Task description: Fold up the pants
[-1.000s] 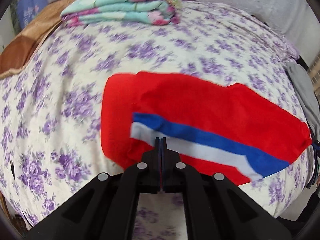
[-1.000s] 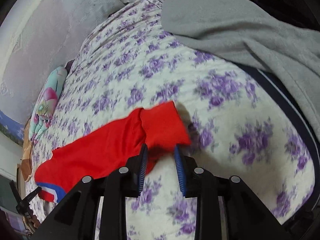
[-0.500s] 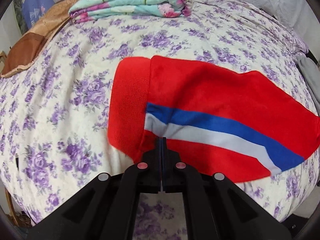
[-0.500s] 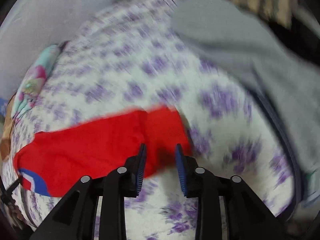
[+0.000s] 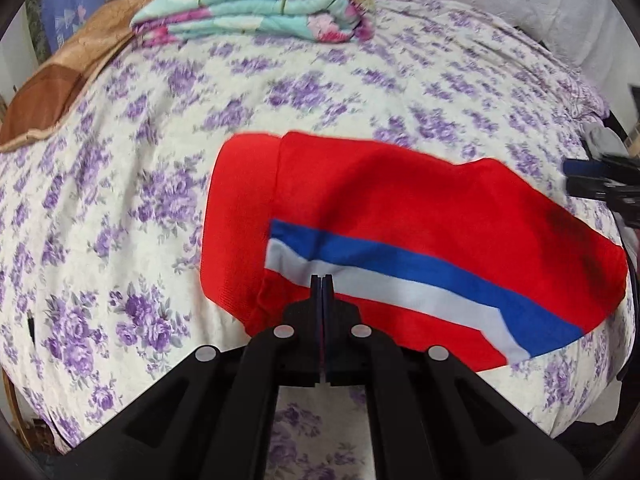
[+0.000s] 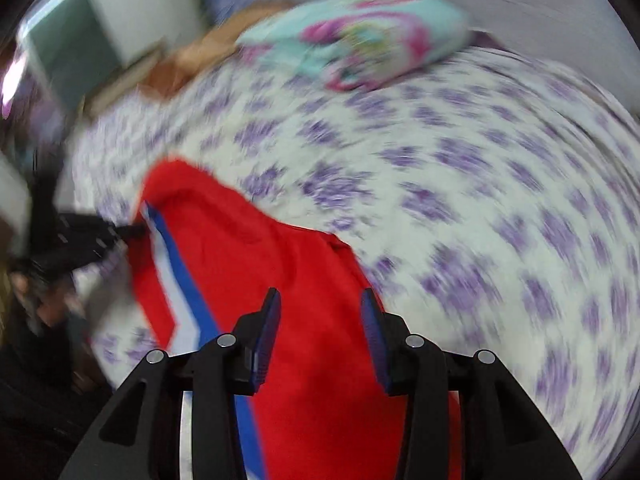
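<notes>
Red pants (image 5: 400, 208) with a blue and white side stripe lie on a purple-flowered bedspread (image 5: 120, 200). My left gripper (image 5: 321, 280) is shut on the near edge of the pants by the waistband, at the stripe. My right gripper (image 6: 320, 308) is open and hovers over the red cloth (image 6: 312, 272) at its other end; nothing is between its fingers. The right gripper also shows at the right edge of the left wrist view (image 5: 600, 178). The left gripper shows at the left of the blurred right wrist view (image 6: 96, 236).
A folded teal and pink floral blanket (image 5: 260, 4) lies at the far side of the bed. A brown pillow (image 5: 60, 76) sits at the far left. The bed's near edge drops away below the pants.
The right gripper has swung round fast from the leg end and now looks along the pants toward the left gripper. The left gripper has stayed shut on the pants.
</notes>
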Available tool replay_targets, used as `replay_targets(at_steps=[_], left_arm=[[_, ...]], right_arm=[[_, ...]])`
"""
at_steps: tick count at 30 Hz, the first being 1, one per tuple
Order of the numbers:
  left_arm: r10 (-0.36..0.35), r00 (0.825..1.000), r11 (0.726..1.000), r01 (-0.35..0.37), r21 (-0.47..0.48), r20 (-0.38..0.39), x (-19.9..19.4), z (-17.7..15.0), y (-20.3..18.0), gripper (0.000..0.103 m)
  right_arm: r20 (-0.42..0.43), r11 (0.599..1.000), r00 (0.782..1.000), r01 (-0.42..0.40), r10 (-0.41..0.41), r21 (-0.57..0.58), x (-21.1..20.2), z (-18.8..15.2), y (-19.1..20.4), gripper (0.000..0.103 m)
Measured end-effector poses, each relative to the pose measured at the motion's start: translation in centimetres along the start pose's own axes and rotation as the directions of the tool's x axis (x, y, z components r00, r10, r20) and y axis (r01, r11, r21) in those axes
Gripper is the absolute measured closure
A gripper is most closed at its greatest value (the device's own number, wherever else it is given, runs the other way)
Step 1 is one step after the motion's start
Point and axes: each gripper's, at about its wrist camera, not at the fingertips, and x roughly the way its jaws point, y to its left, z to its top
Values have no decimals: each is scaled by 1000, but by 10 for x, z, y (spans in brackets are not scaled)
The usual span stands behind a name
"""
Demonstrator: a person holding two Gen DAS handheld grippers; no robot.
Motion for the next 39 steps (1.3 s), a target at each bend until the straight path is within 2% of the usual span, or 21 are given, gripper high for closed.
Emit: replay_targets(at_steps=[2, 4, 7, 9, 10, 11, 13, 15, 17, 19, 21, 22, 25, 27, 29, 31, 33, 34, 36, 39], left_arm=[[-7, 1000, 1000, 6, -10, -14, 7, 0, 6, 102], [-39, 999, 999, 39, -23, -21, 11, 1, 13, 102], [-65, 998, 998, 64, -24, -20, 14, 1, 17, 102], [-70, 997, 997, 69, -21, -17, 15, 0, 17, 102], [-74, 997, 997, 73, -21, -12, 15, -1, 18, 102], [-78, 997, 997, 77, -25, -8, 15, -2, 19, 102], [-83, 997, 995, 83, -57, -2, 15, -3, 22, 102], [-54, 999, 995, 54, -84, 11, 13, -1, 22, 102], [34, 999, 996, -31, -83, 33, 10, 3, 17, 102], [75, 997, 993, -72, -94, 27, 16, 7, 18, 102], [81, 997, 993, -80, -84, 7, 27, 9, 17, 102], [89, 996, 993, -88, -74, 5, 28, 10, 16, 102], [128, 992, 991, -128, -37, 17, 11, 11, 9, 102], [141, 988, 990, -139, -24, 62, -12, 13, 1, 102], [77, 992, 997, -77, -7, 102, -32, 18, -12, 102], [-46, 993, 999, 43, 29, 110, -43, 24, -32, 102], [-195, 977, 980, 191, 48, 82, -36, 31, -59, 102], [-238, 968, 971, 234, 56, 77, -30, 34, -70, 102], [-282, 958, 958, 278, 75, 46, -3, 41, -97, 102], [-255, 966, 963, 259, 76, -51, 46, 48, -124, 103]], right_arm=[[-23, 999, 1000, -7, 7, -33, 20, 14, 1, 62], [-33, 999, 999, -35, 34, -32, 32, 24, -1, 62], [-79, 1000, 997, -28, 27, -13, 53, 30, -8, 62], [-111, 997, 991, -79, 80, 18, 64, 27, -14, 71], [-125, 994, 986, -104, 107, 30, 68, 24, -15, 88], [-129, 991, 983, -126, 131, 45, 71, 20, -15, 96], [-82, 996, 994, -67, 72, 59, 66, 21, -11, 97], [-48, 999, 999, 2, 0, 46, 57, 32, -5, 97], [-36, 999, 999, 31, -30, 33, 56, 43, -4, 98], [-77, 999, 997, 25, -22, 45, 71, 55, -12, 97], [-150, 998, 989, 5, 4, 57, 100, 54, -18, 97], [-124, 999, 992, -7, 13, 49, 103, 53, -18, 97], [-119, 999, 993, -12, 17, 41, 101, 51, -19, 97], [-111, 1000, 994, 0, 3, 28, 101, 49, -17, 97], [-106, 1000, 994, 1, 1, 16, 101, 48, -16, 97], [-108, 999, 994, -30, 34, 38, 101, 49, -20, 97], [-106, 996, 992, -66, 72, 57, 102, 49, -26, 97], [-103, 995, 991, -78, 84, 59, 102, 51, -26, 97], [-97, 993, 990, -98, 104, 68, 102, 49, -28, 97], [-95, 991, 988, -112, 119, 78, 104, 49, -31, 98]])
